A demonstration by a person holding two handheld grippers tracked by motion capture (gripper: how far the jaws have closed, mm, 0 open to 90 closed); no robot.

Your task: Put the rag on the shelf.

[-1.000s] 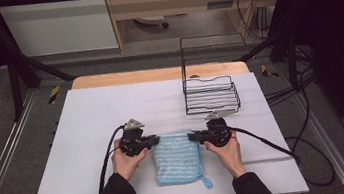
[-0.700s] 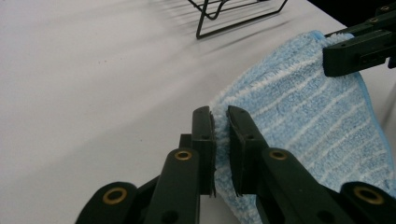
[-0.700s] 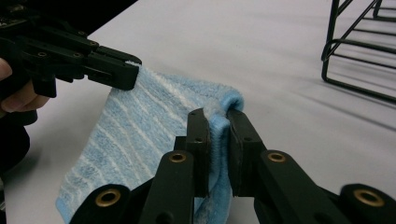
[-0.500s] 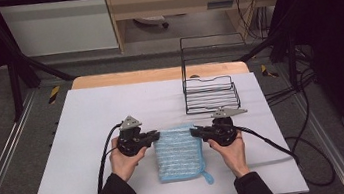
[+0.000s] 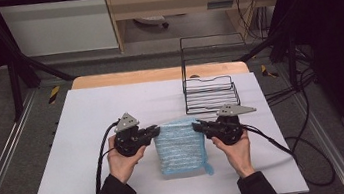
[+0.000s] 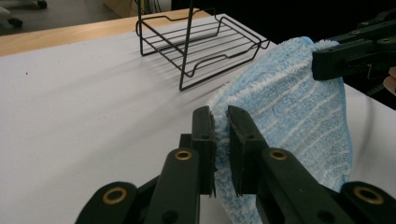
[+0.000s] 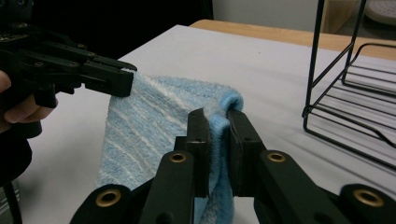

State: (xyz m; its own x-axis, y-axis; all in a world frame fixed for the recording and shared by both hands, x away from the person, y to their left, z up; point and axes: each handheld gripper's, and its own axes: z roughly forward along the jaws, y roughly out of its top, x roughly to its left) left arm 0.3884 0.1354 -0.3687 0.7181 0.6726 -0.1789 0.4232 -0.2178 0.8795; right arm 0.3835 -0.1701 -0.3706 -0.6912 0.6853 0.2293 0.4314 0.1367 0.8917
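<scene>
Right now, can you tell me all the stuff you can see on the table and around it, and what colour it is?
towel: one, light blue with white stripes, middle of the table near the front, top corners pinched and lifted
wire rack: one, black, right rear of the table
table: one, white top with a wooden strip along the far edge
cables: several, black, off the table's right side
left gripper: one, black, jaws shut on the towel's left corner
right gripper: one, black, jaws shut on the towel's right corner
hands: two, dark sleeves, holding the grippers
</scene>
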